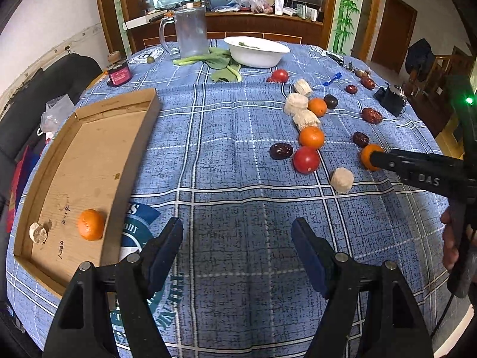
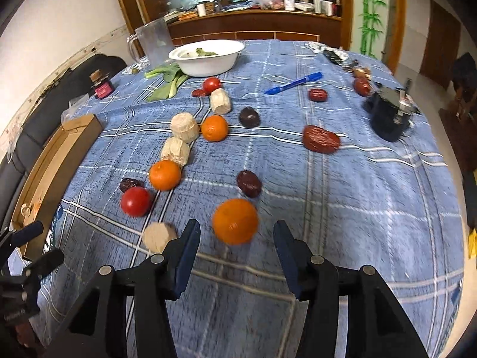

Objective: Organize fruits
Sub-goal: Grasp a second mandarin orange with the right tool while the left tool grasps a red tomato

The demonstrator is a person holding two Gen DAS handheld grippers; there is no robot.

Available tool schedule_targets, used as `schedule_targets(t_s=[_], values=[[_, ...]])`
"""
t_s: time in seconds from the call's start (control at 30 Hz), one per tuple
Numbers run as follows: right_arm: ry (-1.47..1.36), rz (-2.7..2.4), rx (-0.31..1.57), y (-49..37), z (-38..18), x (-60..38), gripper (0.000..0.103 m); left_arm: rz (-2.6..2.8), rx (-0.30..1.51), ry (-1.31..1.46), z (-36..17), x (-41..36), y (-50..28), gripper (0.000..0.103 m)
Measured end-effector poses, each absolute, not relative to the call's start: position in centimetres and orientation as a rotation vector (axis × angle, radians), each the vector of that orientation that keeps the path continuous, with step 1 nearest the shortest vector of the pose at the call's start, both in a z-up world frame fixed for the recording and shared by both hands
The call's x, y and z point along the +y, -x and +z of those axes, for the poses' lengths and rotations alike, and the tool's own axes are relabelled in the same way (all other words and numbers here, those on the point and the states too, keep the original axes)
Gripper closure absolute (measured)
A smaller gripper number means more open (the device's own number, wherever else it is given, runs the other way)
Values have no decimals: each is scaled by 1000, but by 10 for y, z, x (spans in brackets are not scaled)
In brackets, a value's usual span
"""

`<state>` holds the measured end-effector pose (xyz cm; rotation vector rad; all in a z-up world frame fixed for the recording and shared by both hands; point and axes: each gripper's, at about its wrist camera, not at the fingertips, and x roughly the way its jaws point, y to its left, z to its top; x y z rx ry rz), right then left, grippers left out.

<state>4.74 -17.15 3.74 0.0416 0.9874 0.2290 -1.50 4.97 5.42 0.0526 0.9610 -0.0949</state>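
right gripper (image 2: 235, 232) fingers spread around nearest orange (image 2: 235, 221), not yet pinched; left gripper (image 1: 237, 232) fingers spread, empty. cardboard tray (image 1: 131, 149) holds only one orange (image 1: 91, 224), one pale piece (image 1: 38, 232). beyond on surface (image 2: 342, 208): oranges, tomatoes, dates, pale pieces unsorted. judged early stage.

Domestic dining room: cloth-covered surface (image 1: 226, 155), white bowl (image 1: 256, 50), wooden serving hatch (image 1: 262, 21) onto cluttered kitchen, far side.
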Motion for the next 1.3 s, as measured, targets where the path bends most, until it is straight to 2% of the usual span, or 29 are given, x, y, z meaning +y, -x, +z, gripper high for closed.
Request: schedule_targets(t_s=[0.1, 0.17, 0.2, 0.6, 0.83, 0.87, 0.9, 0.97, 1.1, 1.3], values=[[-24, 247, 1002, -55, 30, -167, 50, -91, 973, -44, 53, 46, 9, 29], [-24, 257, 1008, -57, 27, -168, 64, -93, 980, -34, 53, 43, 3, 29], [-10, 248, 1008, -57, 26, -168, 66, -94, 982, -31, 53, 41, 1, 29], [-31, 232, 967, -31, 41, -194, 67, -104, 1022, 119, 41, 7, -51, 29], [-80, 244, 981, -29, 39, -205, 67, -49, 1033, 116, 25, -7, -73, 29], [-83, 245, 979, -28, 39, -207, 67, -45, 1039, 117, 23, -6, -75, 32], [-86, 245, 977, -28, 40, -207, 67, -50, 1049, 129, 19, -5, -77, 39], [-89, 250, 973, -28, 40, -208, 67, -50, 1038, 128, 18, -6, -77, 44], [-78, 244, 971, -28, 40, -208, 67, -100, 1025, 121, 18, -10, -77, 76], [-69, 229, 968, -24, 40, -207, 67, -132, 1031, 150, 22, 3, -64, 76]])
